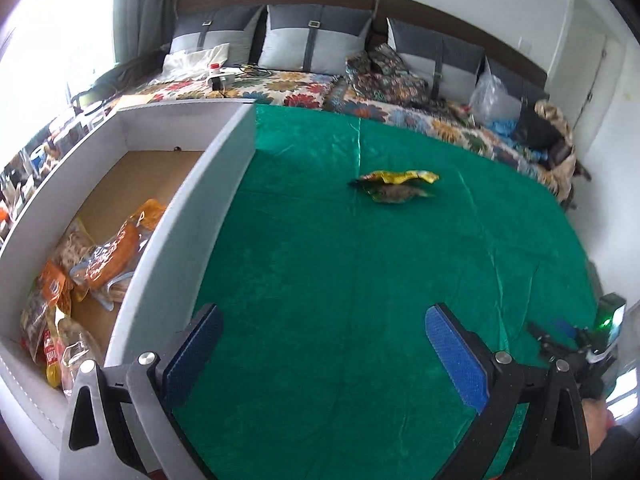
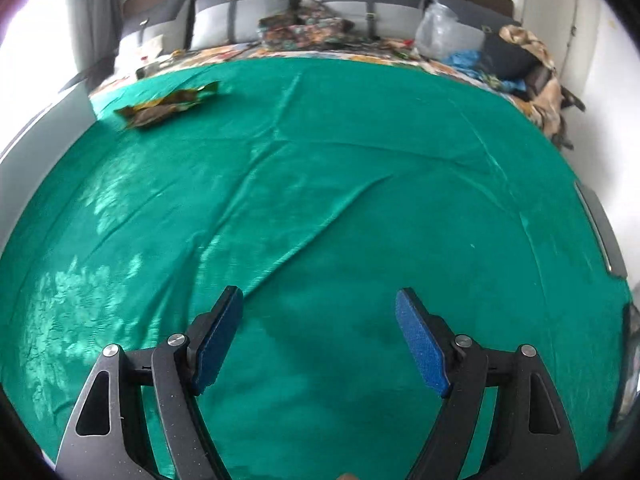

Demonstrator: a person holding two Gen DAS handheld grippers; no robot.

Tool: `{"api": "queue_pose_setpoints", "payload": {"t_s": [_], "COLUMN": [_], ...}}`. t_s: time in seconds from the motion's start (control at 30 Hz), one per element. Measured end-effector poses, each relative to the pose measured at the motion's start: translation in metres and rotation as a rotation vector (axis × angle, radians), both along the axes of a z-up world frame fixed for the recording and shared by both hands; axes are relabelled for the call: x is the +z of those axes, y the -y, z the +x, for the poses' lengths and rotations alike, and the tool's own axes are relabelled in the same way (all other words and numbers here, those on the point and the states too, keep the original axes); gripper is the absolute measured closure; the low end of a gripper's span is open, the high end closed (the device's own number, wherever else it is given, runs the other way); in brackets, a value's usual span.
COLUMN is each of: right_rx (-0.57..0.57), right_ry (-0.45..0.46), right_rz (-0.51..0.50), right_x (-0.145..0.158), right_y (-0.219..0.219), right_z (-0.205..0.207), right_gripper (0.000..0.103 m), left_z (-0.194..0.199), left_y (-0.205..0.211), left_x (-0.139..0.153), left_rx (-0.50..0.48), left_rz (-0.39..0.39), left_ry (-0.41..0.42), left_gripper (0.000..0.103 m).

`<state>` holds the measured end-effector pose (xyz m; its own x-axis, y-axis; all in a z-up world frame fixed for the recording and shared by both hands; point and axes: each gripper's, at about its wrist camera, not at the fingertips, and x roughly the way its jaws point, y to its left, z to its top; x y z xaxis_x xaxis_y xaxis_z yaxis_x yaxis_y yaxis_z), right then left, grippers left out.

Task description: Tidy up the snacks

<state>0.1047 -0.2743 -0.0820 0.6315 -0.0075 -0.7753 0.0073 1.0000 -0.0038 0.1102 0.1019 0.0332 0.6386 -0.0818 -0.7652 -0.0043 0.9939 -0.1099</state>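
Snack packets [image 1: 96,264] lie heaped in a large white box [image 1: 224,184] with a brown cardboard floor, standing at the left edge of a green cloth [image 1: 340,264] spread over a bed. Most of them crowd the near end of the box: orange and clear bags with pale contents, an orange pouch, and a red and yellow packet tucked in the near corner. The far end of the box floor is bare cardboard. One more snack packet [image 1: 394,186], yellow and dark with crumpled ends, lies flat on the green cloth, well apart from the box and from both tools; in the right wrist view it [image 2: 168,104] shows at the far left of the cloth, near the box wall.

The left gripper [image 1: 320,344] hangs above the cloth just beside the box's right wall, its blue-padded fingers spread wide with nothing between them. The right gripper [image 2: 318,332] is likewise spread wide and holds nothing, over creased cloth.

Grey cushions [image 1: 316,38] lean against a dark headboard at the far side, above a flowered bedspread [image 1: 304,90].
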Motion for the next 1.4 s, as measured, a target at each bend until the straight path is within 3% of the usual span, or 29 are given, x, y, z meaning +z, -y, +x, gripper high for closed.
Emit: {"api": "queue_pose_setpoints", "payload": {"t_s": [0.27,0.57,0.7,0.87,1.03,1.2,1.4], "right_rx": [-0.054,-0.081,-0.086,-0.086,-0.086,-0.085,-0.085], "right_ry": [0.001,-0.012,-0.014,-0.013,-0.013,-0.013,-0.013], "right_rz": [0.033,0.016,0.015,0.016,0.016,0.018,0.019], "right_x": [-0.006,-0.007,-0.008,-0.008,-0.008,-0.008,-0.008], "right_y": [0.013,0.010,0.011,0.011,0.011,0.012,0.012], "right_z": [-0.005,0.000,-0.001,-0.001,-0.001,-0.001,-0.001], "right_gripper": [0.022,0.017,0.016,0.016,0.016,0.016,0.016], "left_z": [0.014,0.028,0.043,0.099,0.180,0.252,0.306], "left_y": [0.016,0.037,0.050,0.055,0.061,0.082,0.108], "left_x": [-0.016,-0.081,-0.091,-0.079,-0.058,-0.056,-0.060], "left_rx": [-0.024,-0.089,-0.156,-0.210,-0.233,-0.339,-0.405], "left_rz": [0.038,0.007,0.052,0.095,0.139,0.156,0.250], "left_ry": [-0.027,-0.170,-0.177,-0.151,-0.097,-0.124,-0.110], "left_gripper": [0.003,0.003,0.003,0.003,0.003,0.004,0.005]}}
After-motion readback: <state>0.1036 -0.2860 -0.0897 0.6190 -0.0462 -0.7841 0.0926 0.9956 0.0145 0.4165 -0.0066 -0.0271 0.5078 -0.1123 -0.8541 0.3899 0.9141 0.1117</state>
